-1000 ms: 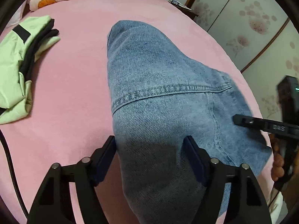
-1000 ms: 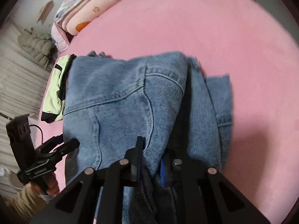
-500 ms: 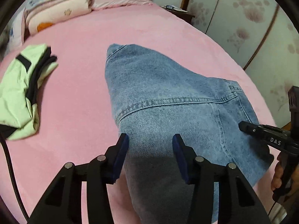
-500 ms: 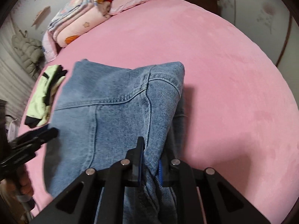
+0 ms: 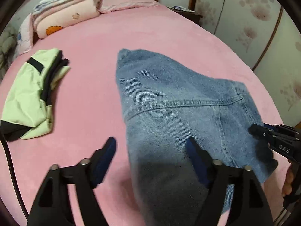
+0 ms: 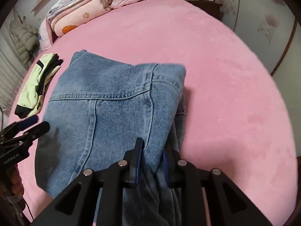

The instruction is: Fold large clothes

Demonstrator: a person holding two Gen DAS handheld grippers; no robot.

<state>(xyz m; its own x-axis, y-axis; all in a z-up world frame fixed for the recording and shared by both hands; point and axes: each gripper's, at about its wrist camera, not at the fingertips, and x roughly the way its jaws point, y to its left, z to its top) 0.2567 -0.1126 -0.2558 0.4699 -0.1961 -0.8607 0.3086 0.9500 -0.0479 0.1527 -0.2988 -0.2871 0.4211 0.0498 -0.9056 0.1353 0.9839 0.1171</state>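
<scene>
A blue denim garment (image 5: 175, 113) lies folded on the pink bed (image 5: 131, 35), with one side draped toward me. My left gripper (image 5: 151, 148) is open, its jaws wide on either side of the denim's near edge, not clamping it. It also shows at the left of the right wrist view (image 6: 33, 125). In the right wrist view the denim (image 6: 105, 109) fills the middle. My right gripper (image 6: 151, 150) is shut on a bunched fold of the denim at its near right edge. It shows at the right edge of the left wrist view (image 5: 263, 129).
A folded light-green and black garment (image 5: 32, 94) lies on the bed to the left; it also shows in the right wrist view (image 6: 37, 82). Folded pink quilts and a pillow (image 6: 80, 13) sit at the headboard. A nightstand (image 6: 205, 1) and wardrobe doors (image 5: 254, 24) stand to the right.
Both grippers have pulled back and tilted up, so more of the bed shows. My left gripper narrowed, then opened wide and off the denim. The right stayed shut on the fold.
</scene>
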